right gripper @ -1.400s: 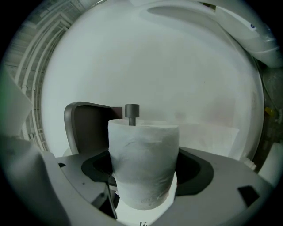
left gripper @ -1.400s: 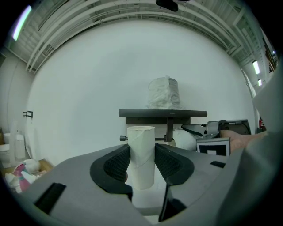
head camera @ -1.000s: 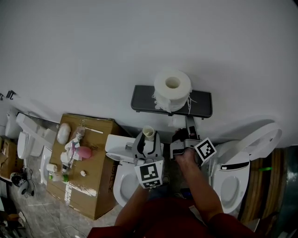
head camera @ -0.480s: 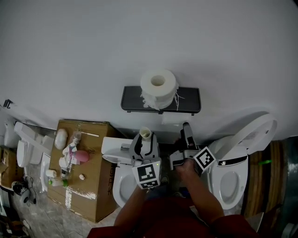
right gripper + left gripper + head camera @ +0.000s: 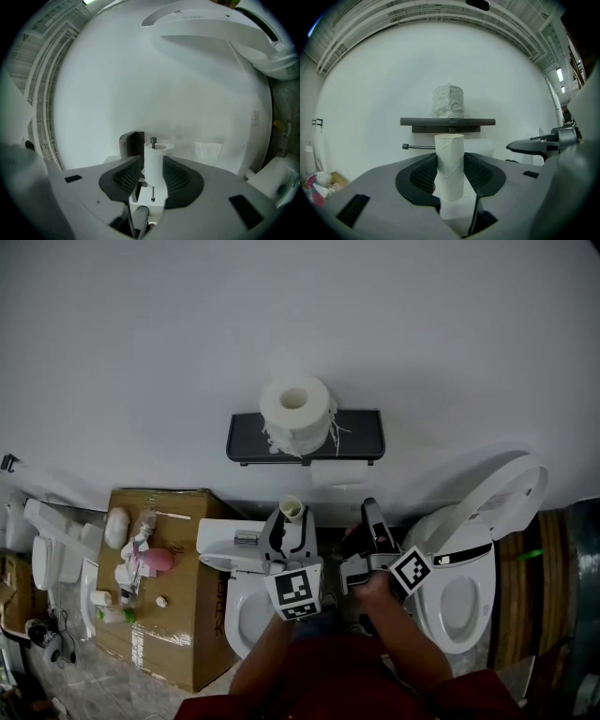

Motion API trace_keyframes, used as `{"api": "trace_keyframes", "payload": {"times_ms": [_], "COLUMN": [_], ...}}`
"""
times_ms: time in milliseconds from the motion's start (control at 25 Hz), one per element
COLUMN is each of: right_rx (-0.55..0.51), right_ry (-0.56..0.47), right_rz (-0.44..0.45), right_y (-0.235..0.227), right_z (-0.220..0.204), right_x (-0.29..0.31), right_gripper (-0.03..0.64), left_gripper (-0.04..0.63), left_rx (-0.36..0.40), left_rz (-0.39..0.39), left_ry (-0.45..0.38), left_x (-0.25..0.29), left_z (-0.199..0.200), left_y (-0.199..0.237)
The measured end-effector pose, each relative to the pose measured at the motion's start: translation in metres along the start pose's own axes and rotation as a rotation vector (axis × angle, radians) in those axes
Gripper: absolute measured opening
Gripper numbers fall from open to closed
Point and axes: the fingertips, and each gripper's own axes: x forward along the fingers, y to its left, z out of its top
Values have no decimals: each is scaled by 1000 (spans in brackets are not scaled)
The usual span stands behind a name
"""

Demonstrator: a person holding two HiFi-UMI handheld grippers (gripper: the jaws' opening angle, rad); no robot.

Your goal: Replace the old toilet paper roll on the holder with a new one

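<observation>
My left gripper [image 5: 292, 527] is shut on the empty cardboard tube [image 5: 292, 509], which stands upright between its pads [image 5: 449, 154]. The new roll [image 5: 294, 412] sits on top of the dark wall shelf [image 5: 361, 435], straight ahead in the left gripper view [image 5: 448, 100]. Under the shelf runs the bare holder rod [image 5: 419, 147], with a white piece [image 5: 337, 474] on it. My right gripper [image 5: 366, 521] hangs a little short of the holder, rolled on its side, and its jaws are closing. The rod [image 5: 153, 140] and white piece show in the gap between its jaws; nothing is gripped.
A toilet with its lid raised [image 5: 487, 502] stands at the right. Another white bowl [image 5: 246, 610] and its tank lie below my left gripper. A cardboard box [image 5: 187, 638] carrying several bottles and small items sits at the left, and more fixtures lie on the floor beyond it.
Both grippers have drawn back from the wall. The right one has left the holder under the shelf, and its jaws are narrower. The left still holds the tube.
</observation>
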Motion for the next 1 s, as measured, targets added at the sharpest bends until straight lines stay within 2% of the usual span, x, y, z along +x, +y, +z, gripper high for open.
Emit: {"api": "trace_keyframes", "payload": {"times_ms": [40,120,240,360,480,600,800,880,920,1000], "right_rx": [-3,5,5,-101,-297,-543,-1144,-1343,-1404,-1453], "right_ry": [-6,-15,-15,2,30,60,97,103,112,132], "right_rz": [-12,-32,-21,1,12,12,-69,-104,-120,-151], "right_y": [-2,-5,-2,8,22,33,47,51,52,51], "right_z": [2,6,10,15,20,22,27,28,27,26], "right_x": [-2,-6,-8,-9,-11,-15,-24,-26,-25,-24], "right_gripper": [113,39,17,17,17,17,17,17,17,17], "left_gripper": [193,193,192,193,192,192,192,192,192,192], "left_rx": [2,5,7,14,19,22,26,31,36,51], "left_rz": [-4,-12,-26,-40,-55,-71,-100,-111,-116,-120], "left_ry": [0,-2,-7,-15,-21,-25,-32,-34,-35,-32], "left_x": [0,0,0,1,2,3,4,5,6,7], "left_z": [0,3,6,10,14,16,19,20,20,20], "left_y": [-2,-5,-11,-17,-24,-32,-47,-53,-55,-58]}}
